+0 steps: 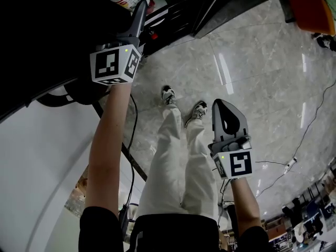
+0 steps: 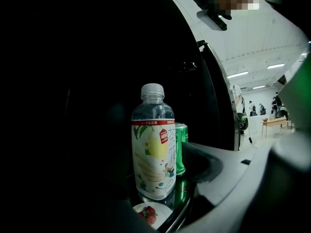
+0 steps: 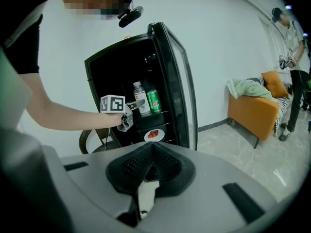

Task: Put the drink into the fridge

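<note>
Letting the bottle (image 2: 153,149) stand alone on the fridge shelf (image 3: 158,114), left gripper (image 1: 140,8) wide open, right gripper (image 3: 151,152) pinched shut, empty.

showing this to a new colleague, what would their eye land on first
The open black fridge against the white wall, with a pale-labelled bottle and a green can side by side on its shelf. The left tool reaches in level at the bottle, jaws apart around it. An orange sofa stands further along the wall.
</note>
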`<state>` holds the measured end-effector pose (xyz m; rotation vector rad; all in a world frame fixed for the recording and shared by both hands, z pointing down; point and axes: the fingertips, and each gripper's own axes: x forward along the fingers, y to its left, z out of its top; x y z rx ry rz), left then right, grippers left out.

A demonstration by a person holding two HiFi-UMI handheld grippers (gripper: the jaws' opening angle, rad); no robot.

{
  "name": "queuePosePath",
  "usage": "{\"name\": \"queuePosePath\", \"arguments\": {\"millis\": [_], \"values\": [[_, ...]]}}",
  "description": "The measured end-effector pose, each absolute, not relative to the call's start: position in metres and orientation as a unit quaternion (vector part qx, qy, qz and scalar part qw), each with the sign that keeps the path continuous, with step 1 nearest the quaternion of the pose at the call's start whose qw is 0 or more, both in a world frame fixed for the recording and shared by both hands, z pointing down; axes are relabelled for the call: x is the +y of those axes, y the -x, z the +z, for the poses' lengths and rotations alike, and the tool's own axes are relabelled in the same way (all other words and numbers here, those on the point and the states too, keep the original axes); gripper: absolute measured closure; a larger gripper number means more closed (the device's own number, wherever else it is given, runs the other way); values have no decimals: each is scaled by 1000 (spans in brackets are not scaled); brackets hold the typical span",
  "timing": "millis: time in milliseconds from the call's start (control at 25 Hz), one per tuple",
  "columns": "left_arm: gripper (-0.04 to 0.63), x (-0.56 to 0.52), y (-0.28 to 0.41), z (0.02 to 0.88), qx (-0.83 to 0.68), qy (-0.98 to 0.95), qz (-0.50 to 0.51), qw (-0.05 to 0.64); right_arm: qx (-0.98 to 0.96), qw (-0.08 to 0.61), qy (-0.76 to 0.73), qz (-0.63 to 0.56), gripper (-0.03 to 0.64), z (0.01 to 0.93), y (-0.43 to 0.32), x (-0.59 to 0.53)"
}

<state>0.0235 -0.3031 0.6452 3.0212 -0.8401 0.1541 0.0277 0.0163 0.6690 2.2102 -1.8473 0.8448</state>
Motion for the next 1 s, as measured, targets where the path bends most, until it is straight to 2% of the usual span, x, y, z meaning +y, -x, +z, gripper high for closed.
{"name": "queuePosePath", "arguments": {"millis": [520,840,1000], "values": [[276,-256,20,648,-298,-953,34,30,-625,80,-726,275,603,671,-24,37],[370,-181,39,627,-260,-964,49,38,-647,84,-713,259,603,637,-15,41],[453,-156,51,608,-249,-967,40,41,-665,87,-696,256,603,625,0,34]]}}
